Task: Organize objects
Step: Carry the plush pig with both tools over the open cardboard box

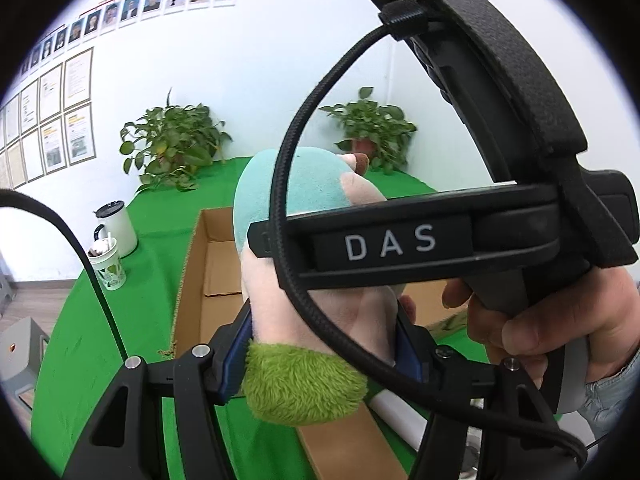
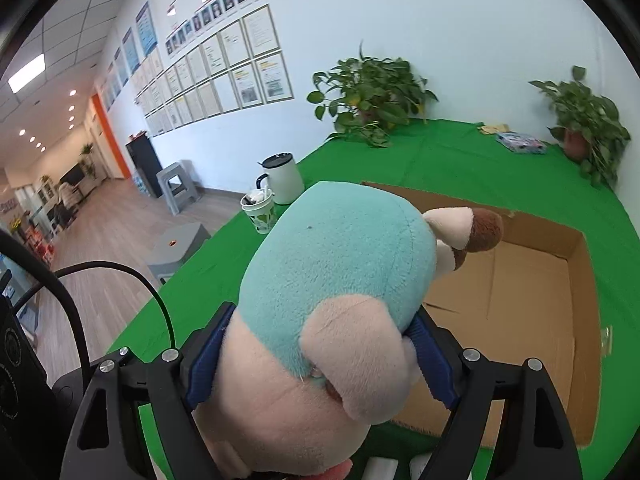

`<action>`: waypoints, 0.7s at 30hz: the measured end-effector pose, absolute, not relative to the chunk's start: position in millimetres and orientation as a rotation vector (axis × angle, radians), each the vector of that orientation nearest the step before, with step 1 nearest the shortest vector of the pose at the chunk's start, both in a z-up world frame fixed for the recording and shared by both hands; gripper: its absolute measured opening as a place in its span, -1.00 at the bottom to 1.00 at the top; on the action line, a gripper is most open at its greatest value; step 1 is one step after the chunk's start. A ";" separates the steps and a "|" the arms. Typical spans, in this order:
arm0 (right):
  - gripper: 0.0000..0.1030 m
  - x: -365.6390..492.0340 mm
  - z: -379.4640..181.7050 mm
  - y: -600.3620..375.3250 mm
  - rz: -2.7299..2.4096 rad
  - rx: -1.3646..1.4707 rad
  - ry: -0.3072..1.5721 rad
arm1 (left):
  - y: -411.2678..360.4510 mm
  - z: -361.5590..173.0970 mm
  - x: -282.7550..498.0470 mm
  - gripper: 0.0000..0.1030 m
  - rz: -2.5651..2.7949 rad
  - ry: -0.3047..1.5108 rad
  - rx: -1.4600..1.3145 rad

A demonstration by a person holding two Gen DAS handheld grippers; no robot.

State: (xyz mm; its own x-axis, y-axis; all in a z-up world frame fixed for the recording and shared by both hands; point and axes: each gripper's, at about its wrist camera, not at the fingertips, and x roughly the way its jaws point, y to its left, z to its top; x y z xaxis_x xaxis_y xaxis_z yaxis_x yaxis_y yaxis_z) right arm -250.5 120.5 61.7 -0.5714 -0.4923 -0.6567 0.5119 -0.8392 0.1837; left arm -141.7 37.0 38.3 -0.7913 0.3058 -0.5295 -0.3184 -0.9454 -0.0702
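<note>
A plush toy (image 2: 340,264) with a teal back, pink body and brown-tipped ears hangs over the green table, partly above an open cardboard box (image 2: 520,280). The blue pads of my right gripper (image 2: 324,320) press its pink sides. In the left wrist view my left gripper (image 1: 324,332) is shut on the plush toy (image 1: 304,184) lower down, just above its fuzzy green part (image 1: 300,384). The right gripper's black body (image 1: 400,240), held by a hand (image 1: 560,328), crosses in front and hides much of the cardboard box (image 1: 216,264).
A white lidded mug (image 2: 284,178) and a paper cup (image 2: 260,212) stand at the table's left edge. Two potted plants (image 2: 368,96) (image 2: 584,120) and a flat colourful book (image 2: 520,142) sit at the back. Grey stools (image 2: 180,188) stand on the floor to the left.
</note>
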 end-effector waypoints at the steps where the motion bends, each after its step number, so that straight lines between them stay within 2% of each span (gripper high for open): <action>1: 0.57 -253.6 61.1 115.6 -2.366 0.977 0.040 | 35.1 37.6 -146.1 0.19 2.700 0.036 -0.795; 12: 0.56 -333.0 29.6 106.1 -2.350 1.017 -0.107 | 18.1 25.4 -199.7 0.19 2.657 0.092 -0.870; 21: 0.52 -385.1 -10.2 88.5 -2.321 1.063 -0.136 | 1.2 4.1 -230.7 0.19 2.655 0.078 -0.911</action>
State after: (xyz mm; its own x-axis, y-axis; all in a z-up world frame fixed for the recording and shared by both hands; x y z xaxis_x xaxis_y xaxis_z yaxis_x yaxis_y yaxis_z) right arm -385.1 88.5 -10.2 -0.5166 -0.5420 -0.6628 0.4607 -0.8285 0.3184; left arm -230.7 1.2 4.1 -0.7402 0.2917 -0.6058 -0.3269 -0.9435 -0.0549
